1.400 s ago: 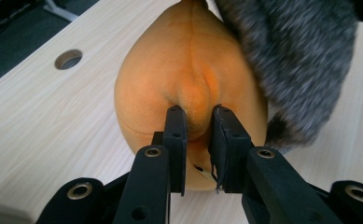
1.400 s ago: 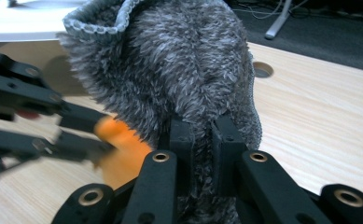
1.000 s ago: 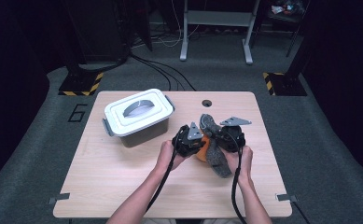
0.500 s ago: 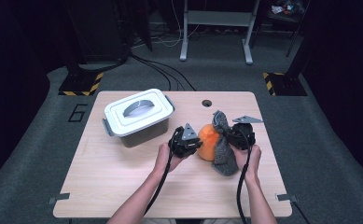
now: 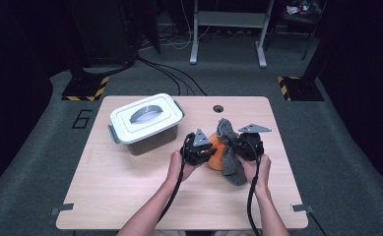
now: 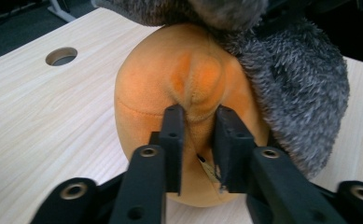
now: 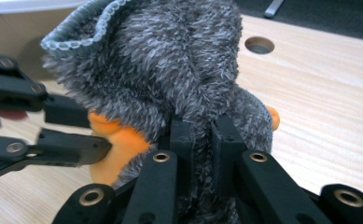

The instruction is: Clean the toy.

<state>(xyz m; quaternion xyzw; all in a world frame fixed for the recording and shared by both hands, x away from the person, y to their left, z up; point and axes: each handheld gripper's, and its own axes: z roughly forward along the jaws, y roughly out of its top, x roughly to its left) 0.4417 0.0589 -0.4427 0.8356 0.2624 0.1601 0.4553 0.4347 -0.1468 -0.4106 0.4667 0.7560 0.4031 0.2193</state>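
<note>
Pulling apart, you are pinching a fold of the orange plush [image 6: 188,121] in the left gripper [image 6: 198,140], nearly shut, while the right gripper [image 7: 201,140] is clamping the grey fuzzy sock [image 7: 170,70] just right of the lidded box [image 5: 147,123]; be drawing evenly.

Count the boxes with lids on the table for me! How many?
1. The white-lidded box sits at the table's back left, away from both grippers; nothing seems to hide another.
</note>
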